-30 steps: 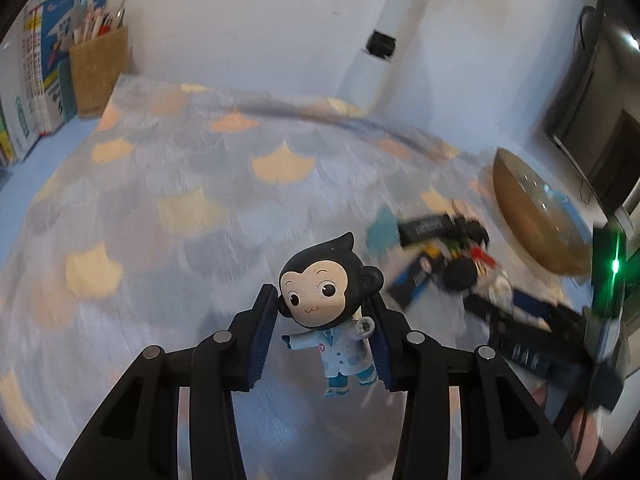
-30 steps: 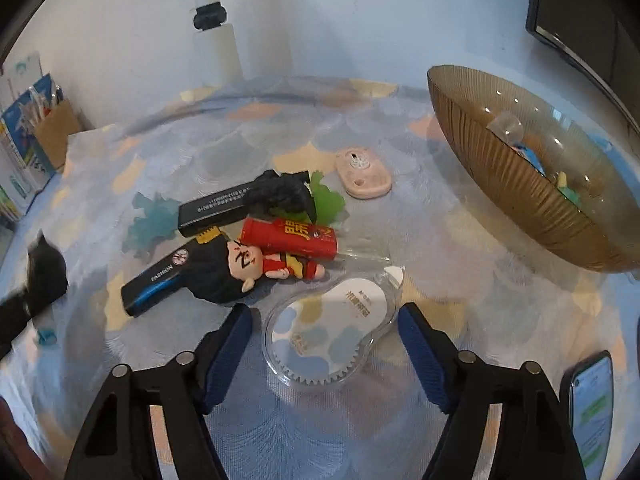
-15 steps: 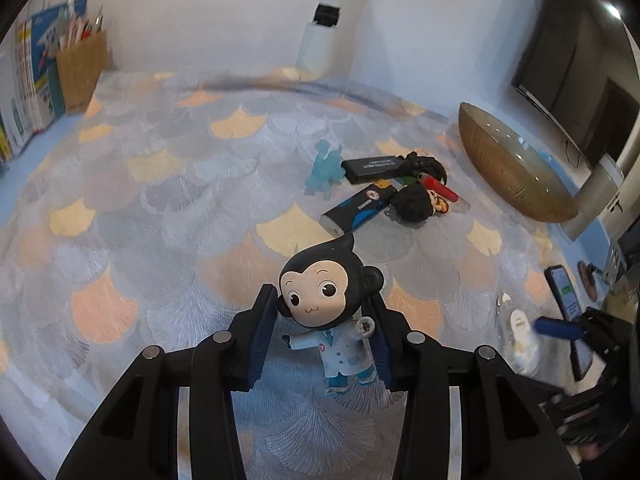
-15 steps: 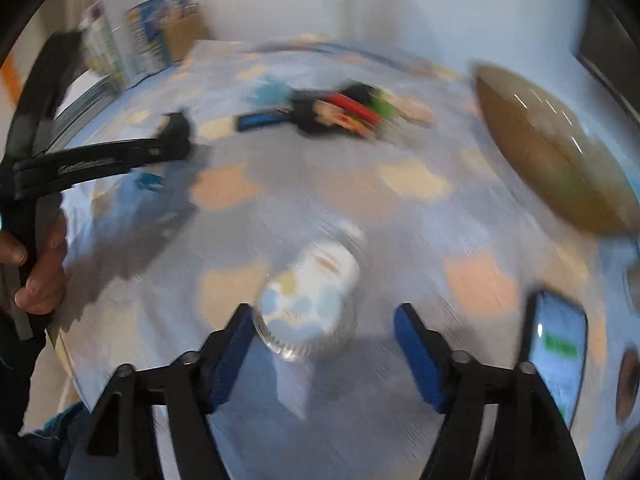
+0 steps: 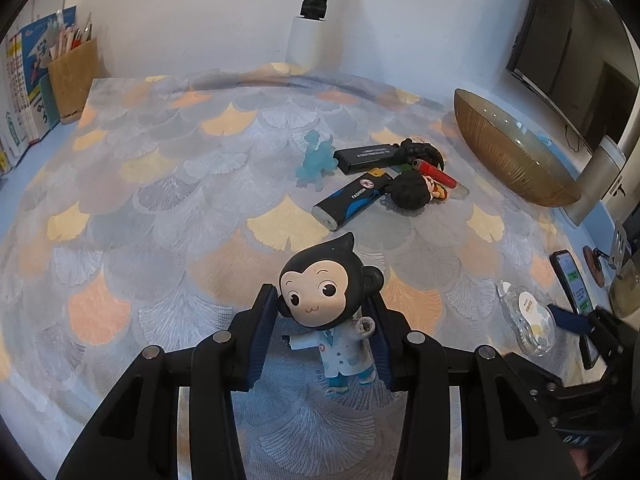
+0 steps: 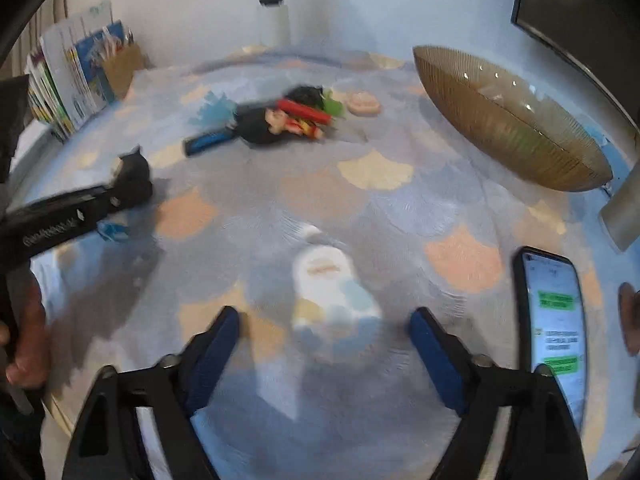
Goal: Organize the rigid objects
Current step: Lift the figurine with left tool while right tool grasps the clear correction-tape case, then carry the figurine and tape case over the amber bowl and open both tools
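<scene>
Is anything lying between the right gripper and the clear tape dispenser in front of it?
Nothing visible does. The right gripper is open, with the tape dispenser on the mat just ahead, roughly centred between its fingers; only bare mat surrounds it. The phone lies off to the right. The view is blurred.

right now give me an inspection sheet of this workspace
surface: table under a scallop-pattern cloth
job's things: monkey figure clamped in the left gripper; tape dispenser lying between the open jaws of the right gripper; brown bowl at right
clutter: small pile of toys mid-table; phone lit, at the right edge
cables: one thin cable under the monitor
surroundings: pen holder and books at back left, white wall
</scene>
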